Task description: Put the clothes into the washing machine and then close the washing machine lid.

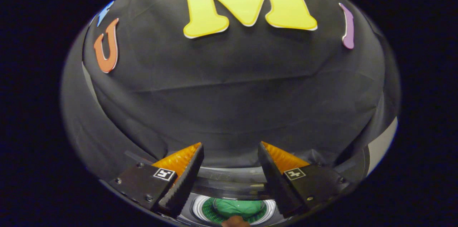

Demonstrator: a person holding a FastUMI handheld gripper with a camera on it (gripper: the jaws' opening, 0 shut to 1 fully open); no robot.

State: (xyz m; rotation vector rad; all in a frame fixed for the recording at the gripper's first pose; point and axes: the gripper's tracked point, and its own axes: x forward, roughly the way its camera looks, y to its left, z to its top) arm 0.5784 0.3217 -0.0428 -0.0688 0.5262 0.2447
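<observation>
hand-held gripper: the hand-held gripper (230, 162) sits closest to the lens, fingers spread wide apart with nothing between them. Looks raised up above the washing machine, aimed mostly at the black cloth wall (229, 94).

washing machine: the washing machine (232, 209) is right below the fingers, and you look straight down into its round drum past a shiny ring. Opening is uncovered, so I'd say the lid isn't shut yet.

clothes: a green bundle of clothes (238, 206) lies inside the drum, low in the middle of the washing machine's opening, under the gap between the fingers. Makes sense the fingers are empty if the load is already in.

dark band: a curved dark band (229, 184) runs across just behind the washing machine's opening. Could be the lid or the back rim, can't tell.

brown bit: a small brownish thing (235, 222) at the near rim of the washing machine, too cut off to name.

next step: my guess, closing the lid is what's left.
</observation>
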